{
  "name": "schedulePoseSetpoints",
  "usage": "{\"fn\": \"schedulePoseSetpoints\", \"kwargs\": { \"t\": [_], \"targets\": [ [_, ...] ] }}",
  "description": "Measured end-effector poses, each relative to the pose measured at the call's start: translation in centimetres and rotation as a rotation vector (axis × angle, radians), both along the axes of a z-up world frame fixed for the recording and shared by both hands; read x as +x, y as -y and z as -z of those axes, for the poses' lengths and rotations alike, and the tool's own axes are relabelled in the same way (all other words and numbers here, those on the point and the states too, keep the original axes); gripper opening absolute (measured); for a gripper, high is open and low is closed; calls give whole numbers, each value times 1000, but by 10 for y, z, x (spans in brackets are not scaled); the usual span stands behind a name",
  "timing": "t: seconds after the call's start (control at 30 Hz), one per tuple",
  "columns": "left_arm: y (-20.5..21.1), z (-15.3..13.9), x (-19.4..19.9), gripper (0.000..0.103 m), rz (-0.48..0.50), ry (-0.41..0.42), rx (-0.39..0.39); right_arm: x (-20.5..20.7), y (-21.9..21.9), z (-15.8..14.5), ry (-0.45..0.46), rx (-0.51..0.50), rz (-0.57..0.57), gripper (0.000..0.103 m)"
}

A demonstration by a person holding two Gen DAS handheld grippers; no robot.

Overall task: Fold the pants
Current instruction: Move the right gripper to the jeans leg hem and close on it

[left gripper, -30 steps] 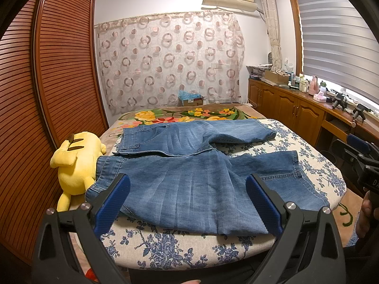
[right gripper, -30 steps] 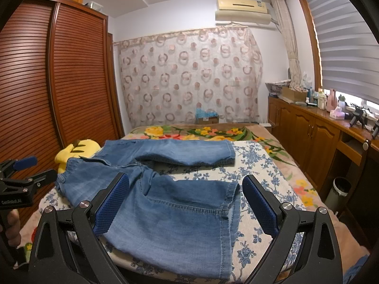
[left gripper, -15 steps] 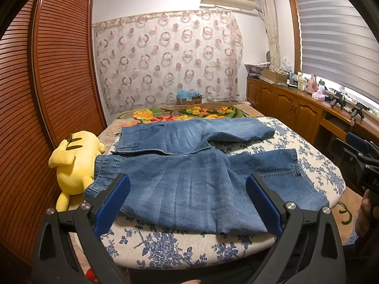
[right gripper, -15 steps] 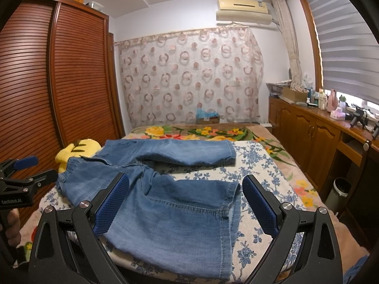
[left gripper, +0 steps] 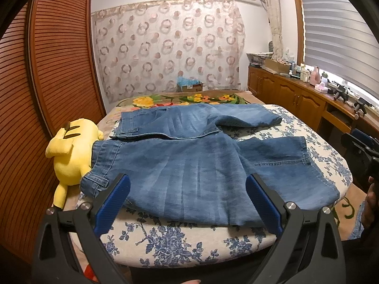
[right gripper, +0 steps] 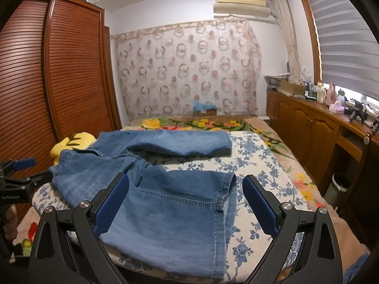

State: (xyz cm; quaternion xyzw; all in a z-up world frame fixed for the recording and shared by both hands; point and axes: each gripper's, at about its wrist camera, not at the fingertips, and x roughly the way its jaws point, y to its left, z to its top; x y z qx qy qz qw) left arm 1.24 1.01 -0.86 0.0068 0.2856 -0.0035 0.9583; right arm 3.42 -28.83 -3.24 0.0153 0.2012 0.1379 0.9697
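Blue denim pants (left gripper: 189, 163) lie spread on the bed, waistband to the left, one leg toward me and one leg farther back; they also show in the right wrist view (right gripper: 165, 198). My left gripper (left gripper: 188, 203) is open and empty, just short of the near leg's lower edge. My right gripper (right gripper: 186, 203) is open and empty, over the near leg's hem end. The left gripper also shows at the left edge of the right wrist view (right gripper: 14, 175).
A yellow plush toy (left gripper: 71, 151) lies at the bed's left edge against the waistband. The floral bedsheet (left gripper: 170, 239) covers the bed. Wooden wardrobe doors (left gripper: 47, 82) stand left. A wooden cabinet (right gripper: 319, 127) with bottles runs along the right; a bin (right gripper: 338, 184) stands beside the bed.
My left gripper has tilted down and moved slightly closer to the pants. The right gripper has barely moved. The pants lie unchanged.
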Motion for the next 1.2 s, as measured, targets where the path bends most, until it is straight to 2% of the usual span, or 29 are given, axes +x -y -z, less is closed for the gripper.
{"fn": "schedulePoseSetpoints", "kwargs": {
  "t": [0.77,0.93,1.2],
  "targets": [
    [-75,28,15,99,-95,-6,-24,37,19,30,-65,-37,-28,98],
    [-91,40,21,99,-117,-31,-24,50,23,41,-103,-45,-46,93],
    [-111,64,30,99,-158,-82,-24,77,26,68,-219,-81,-100,75]
  ]
}}
